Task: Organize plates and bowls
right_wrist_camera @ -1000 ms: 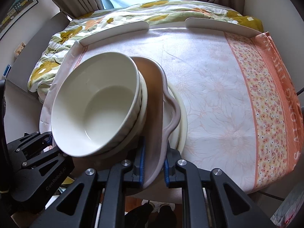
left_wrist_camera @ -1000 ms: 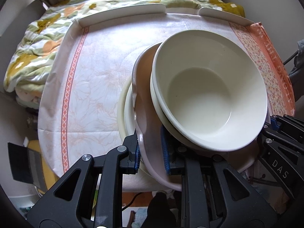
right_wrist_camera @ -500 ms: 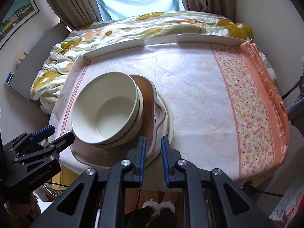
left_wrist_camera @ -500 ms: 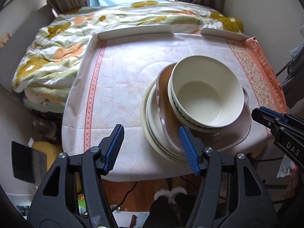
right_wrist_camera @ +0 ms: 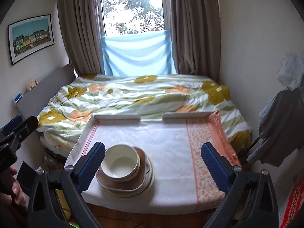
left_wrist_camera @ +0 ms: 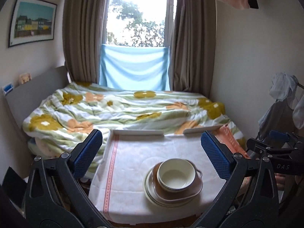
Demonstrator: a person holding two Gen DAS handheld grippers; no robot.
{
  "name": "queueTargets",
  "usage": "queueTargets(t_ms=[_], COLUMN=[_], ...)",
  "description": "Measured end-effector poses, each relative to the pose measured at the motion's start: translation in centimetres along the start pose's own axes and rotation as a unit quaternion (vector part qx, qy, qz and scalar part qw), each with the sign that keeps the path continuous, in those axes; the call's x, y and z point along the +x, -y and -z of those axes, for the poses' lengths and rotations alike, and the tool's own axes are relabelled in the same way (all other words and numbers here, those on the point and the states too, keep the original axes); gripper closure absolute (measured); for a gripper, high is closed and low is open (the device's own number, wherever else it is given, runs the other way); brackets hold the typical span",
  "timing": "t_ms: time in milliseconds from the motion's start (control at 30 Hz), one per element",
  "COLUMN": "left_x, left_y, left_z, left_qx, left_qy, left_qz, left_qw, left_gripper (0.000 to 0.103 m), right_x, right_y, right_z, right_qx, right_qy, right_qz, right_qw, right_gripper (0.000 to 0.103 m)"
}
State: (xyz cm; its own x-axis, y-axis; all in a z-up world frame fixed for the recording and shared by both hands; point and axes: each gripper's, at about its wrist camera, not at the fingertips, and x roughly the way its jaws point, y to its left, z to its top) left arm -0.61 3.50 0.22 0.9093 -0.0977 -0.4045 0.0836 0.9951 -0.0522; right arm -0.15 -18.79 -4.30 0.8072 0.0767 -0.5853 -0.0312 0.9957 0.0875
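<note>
Both grippers are now seen pulled back and raised from the stack of dishes, which a second ago was pinched at its brown plate by each of them; the jaws have just been opening, and nothing lies between them now. Where the dishes filled both views before, the whole room is taken in.

A bed with a flowered quilt (left_wrist_camera: 121,110) is seen beyond the table, under a curtained window (left_wrist_camera: 136,15) with a light blue cloth (left_wrist_camera: 134,69) hung across its lower part. A framed picture (left_wrist_camera: 32,23) is mounted on the wall to the left.

The table (right_wrist_camera: 171,142) is covered by a white cloth with an orange flowered border along one side. The stack is set near the table's near edge: cream plates (left_wrist_camera: 150,191) at the bottom, the brown plate (left_wrist_camera: 195,188) on them, and a cream bowl (left_wrist_camera: 176,173) nested on top, upright.

The left gripper (left_wrist_camera: 152,155) is held wide apart above and in front of the stack, clear of it. The right gripper (right_wrist_camera: 153,161) is likewise spread wide, with the stack seen just beside its left finger (right_wrist_camera: 91,163) but not touched.
</note>
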Motion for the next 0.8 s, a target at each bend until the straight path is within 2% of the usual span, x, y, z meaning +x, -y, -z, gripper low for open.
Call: queueTargets(t_ms=[233, 467, 800], left_x=[-2.2, -2.9, -3.0], left_y=[0.9, 1.6, 1.8], left_z=[-0.8, 0.1, 0.2], left_qx=[0.017, 0.03, 0.033], left_qy=[0.033, 0.046, 0.048], left_qz=[-0.007, -0.012, -0.016], left_qw=[0.9993, 0.9984, 0.9982], left_gripper=[0.0, 0.0, 0.0], right_x=[-4.0, -4.5, -4.2], right_y=[0.2, 0.3, 0.1], right_z=[-1.2, -0.8, -0.8], right_qx=[-0.002, -0.002, -0.004], right_qy=[0.077, 0.098, 0.098], right_qz=[0.022, 0.023, 0.022], right_qw=[0.997, 0.995, 0.995], right_gripper=[0.002, 0.002, 0.002])
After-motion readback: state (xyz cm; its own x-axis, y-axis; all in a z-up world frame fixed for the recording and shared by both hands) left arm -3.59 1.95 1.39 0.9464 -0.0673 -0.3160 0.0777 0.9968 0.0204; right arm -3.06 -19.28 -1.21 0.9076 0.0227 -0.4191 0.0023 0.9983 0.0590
